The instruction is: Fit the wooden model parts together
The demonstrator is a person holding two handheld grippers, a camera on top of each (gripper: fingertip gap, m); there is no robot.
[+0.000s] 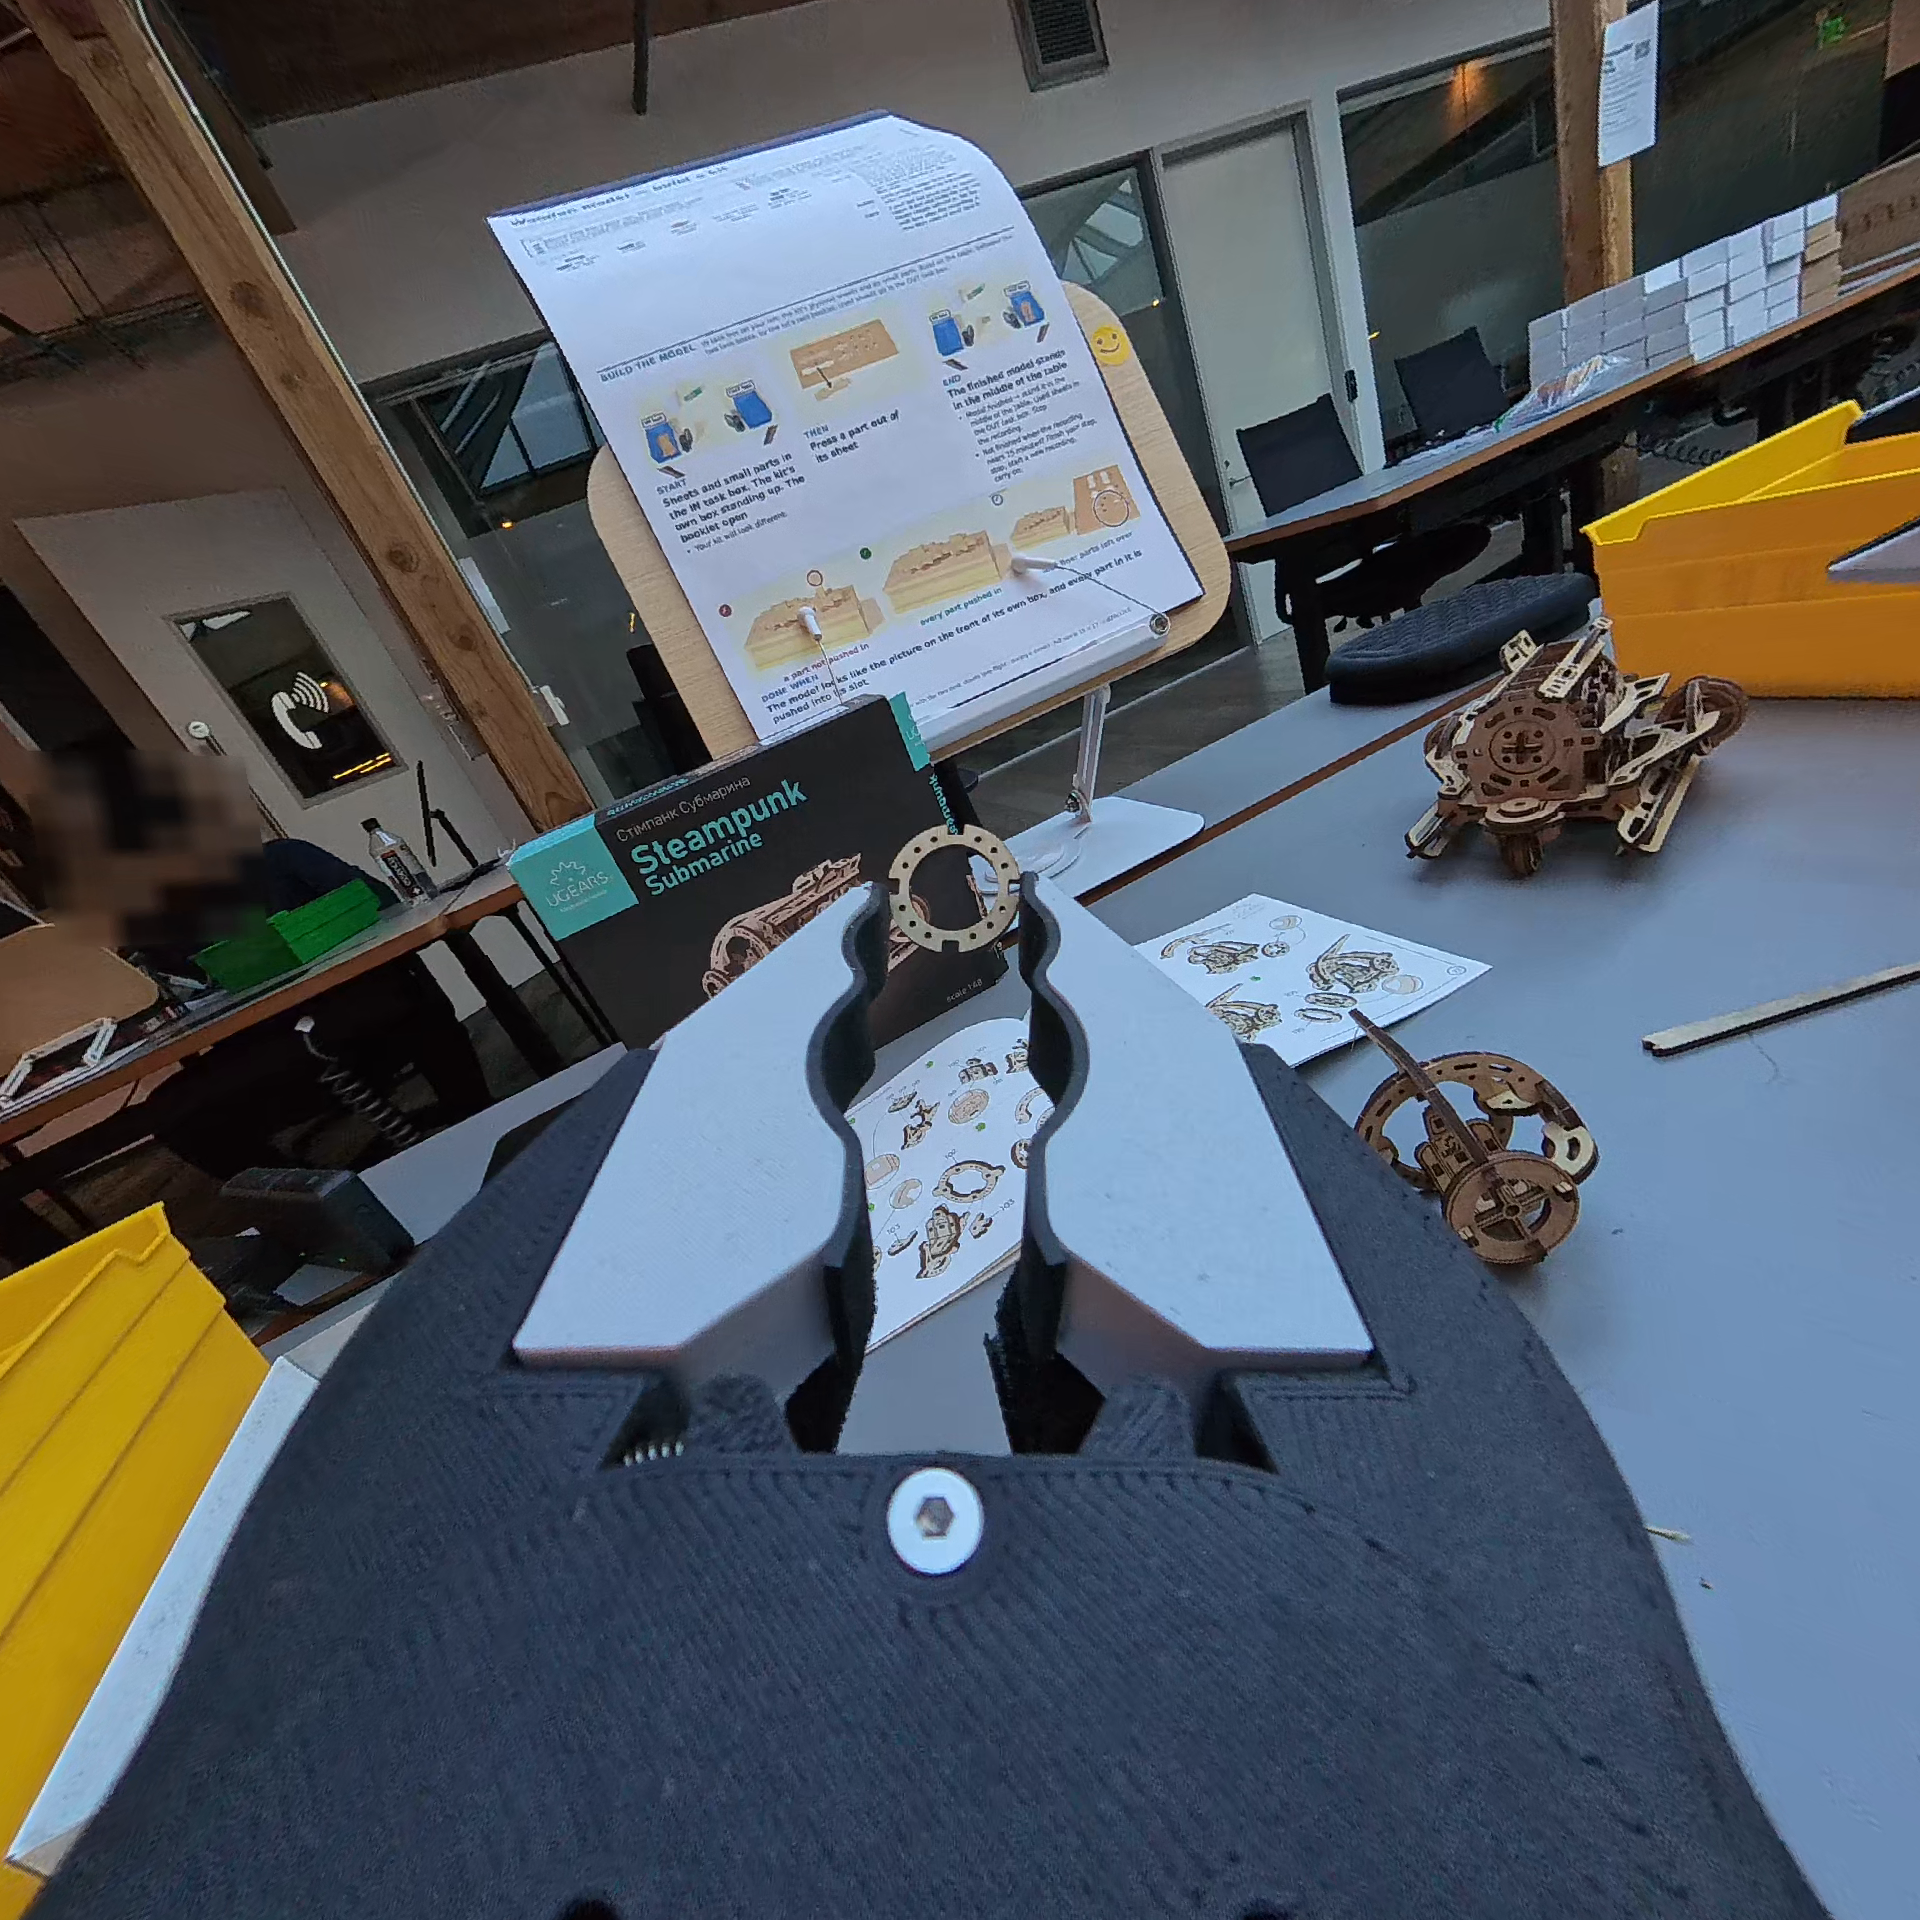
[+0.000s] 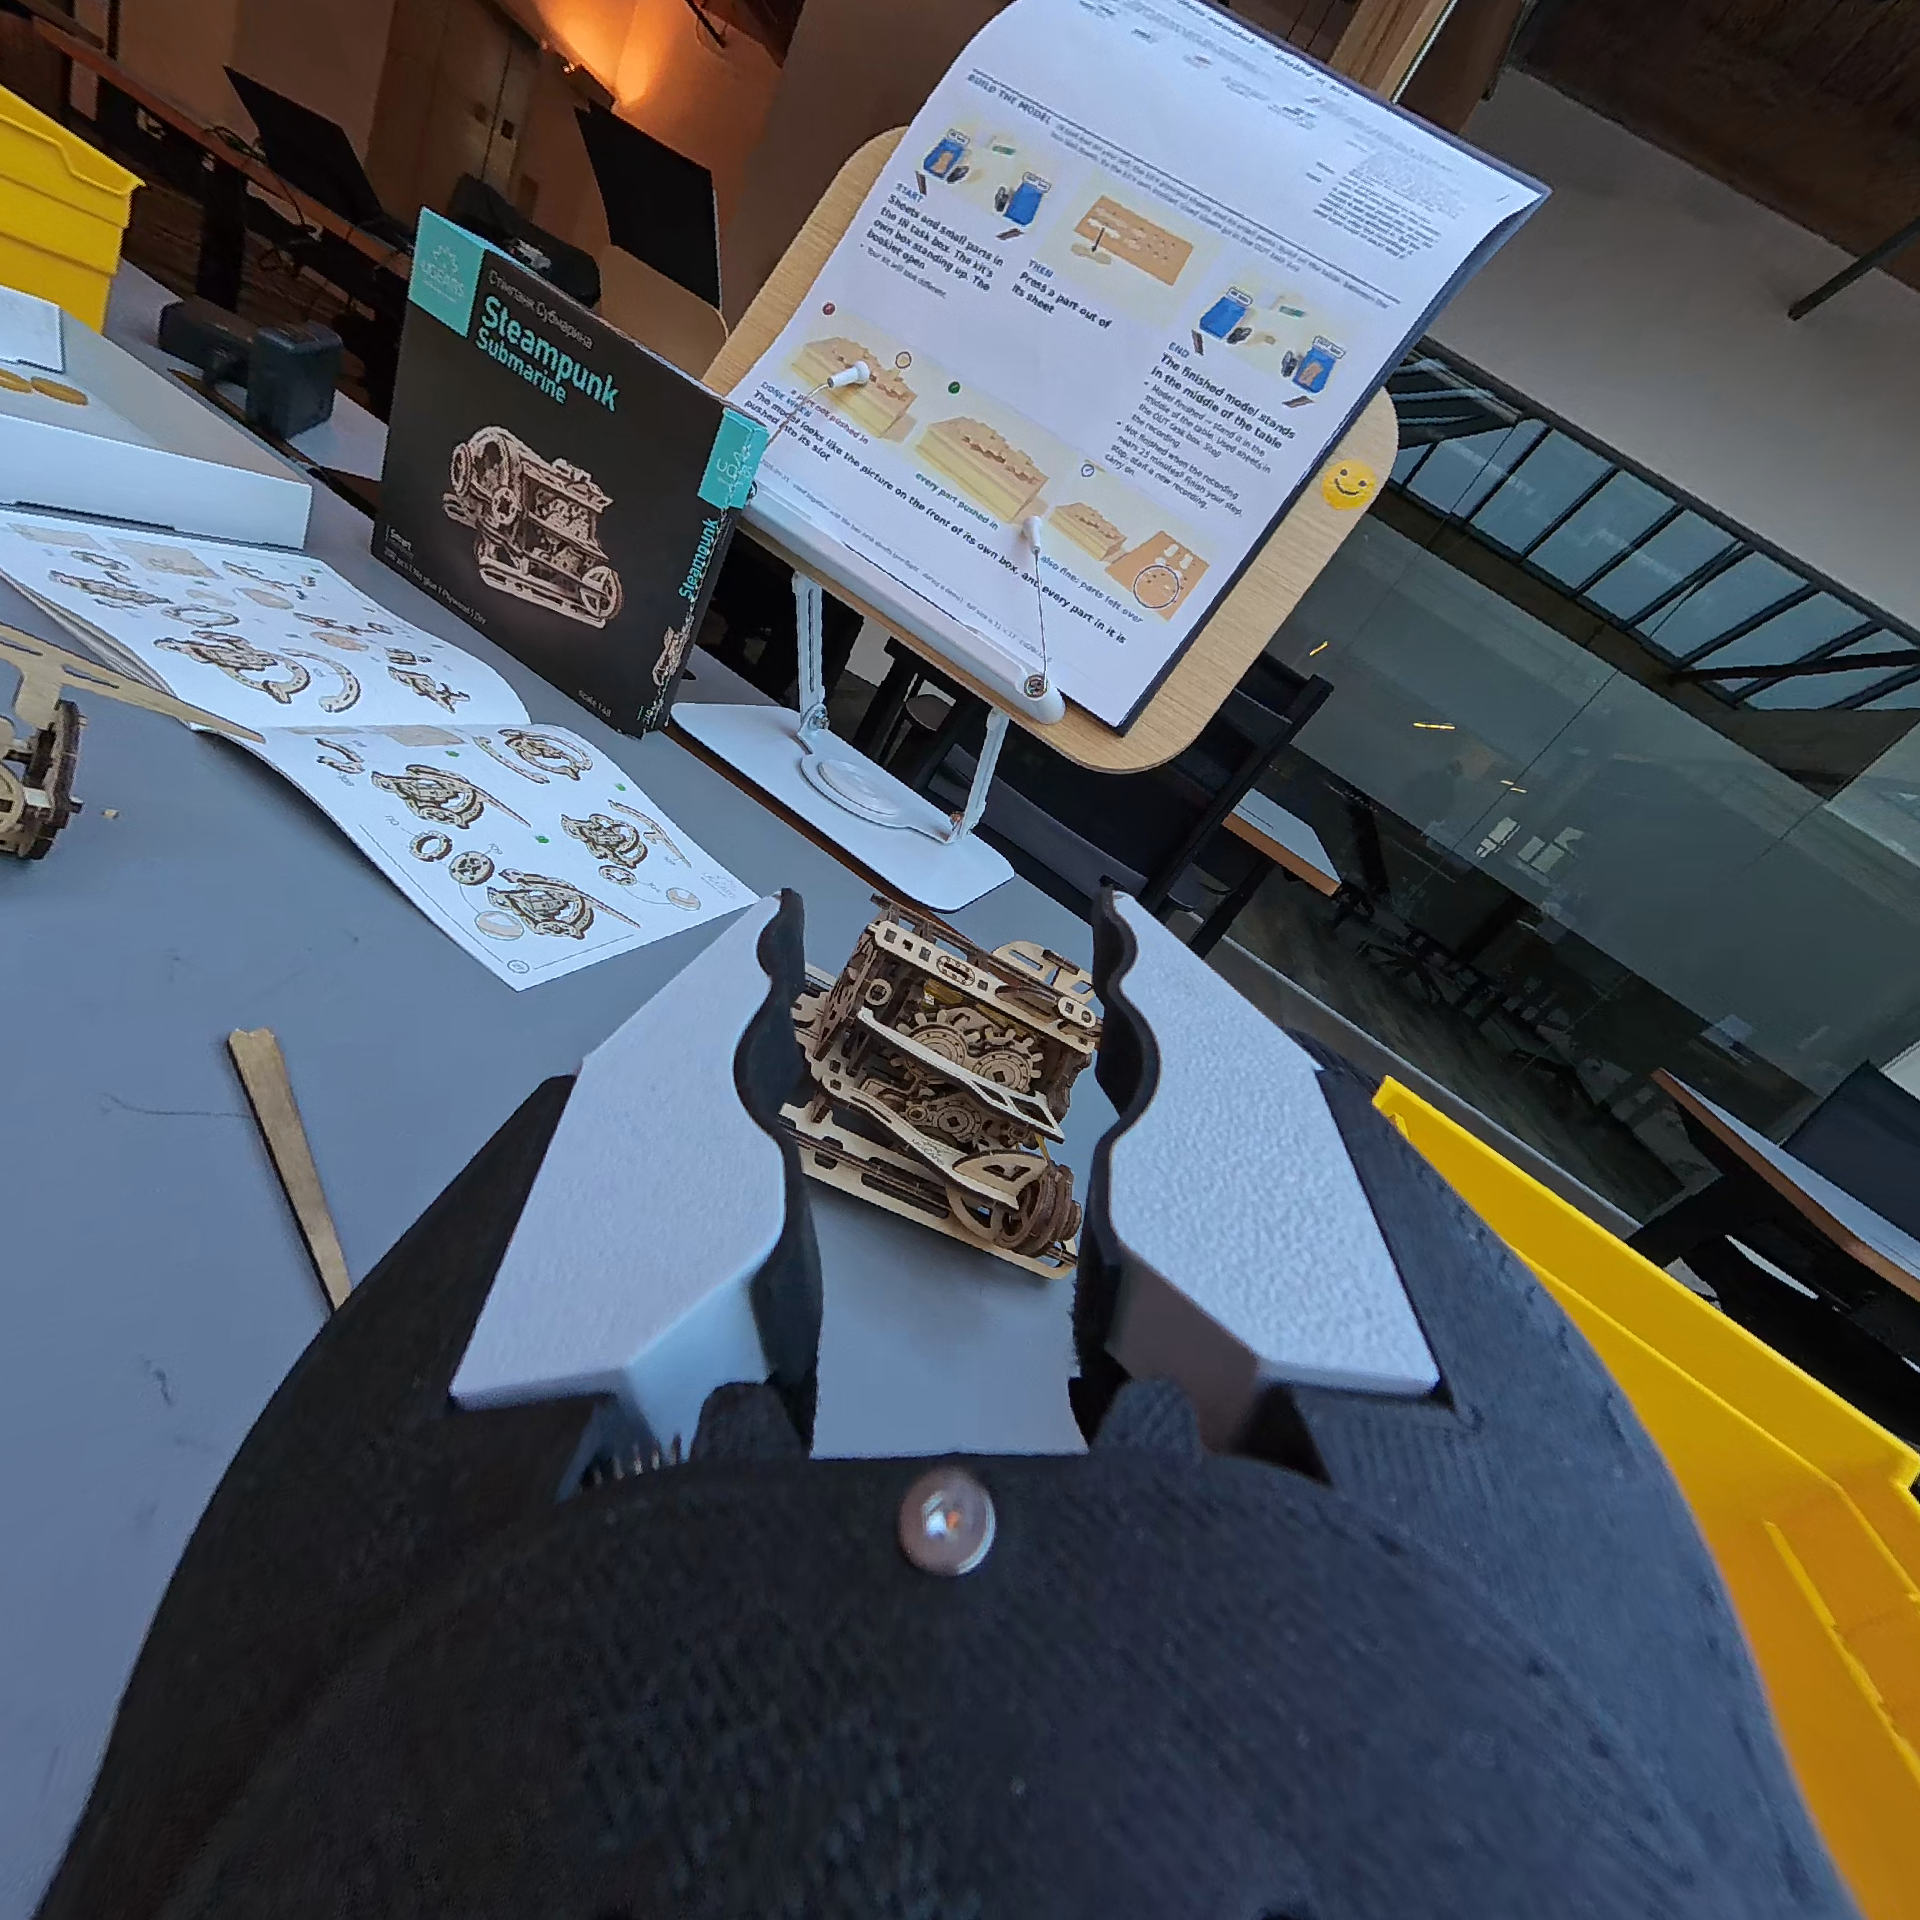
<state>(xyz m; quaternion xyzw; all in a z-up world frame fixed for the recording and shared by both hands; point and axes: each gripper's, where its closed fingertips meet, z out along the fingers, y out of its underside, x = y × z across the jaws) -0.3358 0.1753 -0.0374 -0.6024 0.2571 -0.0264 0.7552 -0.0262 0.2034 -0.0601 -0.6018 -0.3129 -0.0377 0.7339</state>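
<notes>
My left gripper (image 1: 954,896) is shut on a flat wooden ring with notches (image 1: 952,886), pinched between its fingertips and held above the table. A large wooden model body (image 1: 1569,748) stands far right on the grey table (image 1: 1714,1299). A small round wooden subassembly (image 1: 1475,1153) lies nearer, to my right. My right gripper (image 2: 945,904) is open and empty. The model body (image 2: 935,1070) sits on the table between and just beyond its fingers. The subassembly shows at the left edge (image 2: 36,779).
An open booklet (image 1: 945,1153) (image 2: 416,748) lies flat. The dark kit box (image 1: 748,883) (image 2: 551,468) stands behind it. An instruction sheet is on a stand (image 1: 862,416) (image 2: 1039,364). A loose wooden strip (image 1: 1777,1008) (image 2: 291,1153) lies on the table. Yellow bins flank the table (image 1: 1766,561) (image 1: 83,1403) (image 2: 1662,1403). The left gripper's tips are roughly 30 cm from the right gripper's.
</notes>
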